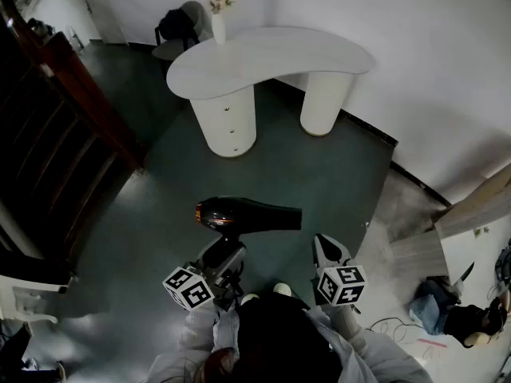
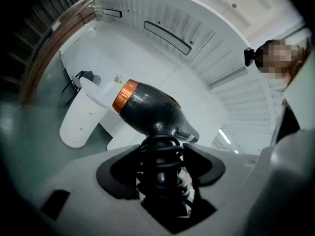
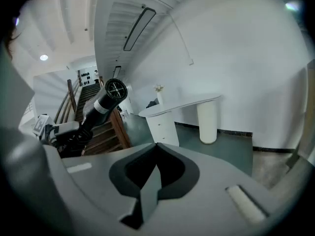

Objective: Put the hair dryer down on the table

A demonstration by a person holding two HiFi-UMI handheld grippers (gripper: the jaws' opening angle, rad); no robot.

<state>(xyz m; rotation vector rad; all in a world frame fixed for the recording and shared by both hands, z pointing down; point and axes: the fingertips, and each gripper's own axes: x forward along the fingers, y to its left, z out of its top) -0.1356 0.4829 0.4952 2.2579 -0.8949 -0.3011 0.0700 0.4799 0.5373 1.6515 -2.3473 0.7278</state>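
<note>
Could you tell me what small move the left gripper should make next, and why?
Probably carry the hair dryer forward toward the table: the left gripper is clamped on its cord-wrapped handle, out over the floor, and the table stands well ahead with free room on top.

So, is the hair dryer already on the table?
No, the hair dryer sits in the left tool, apart from the white table.

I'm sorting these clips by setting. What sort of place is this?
Probably a home-style room, perhaps a dressing corner: a white curved table with drawers, a vase of flowers on it, a chair beside it, and a wooden staircase.
</note>
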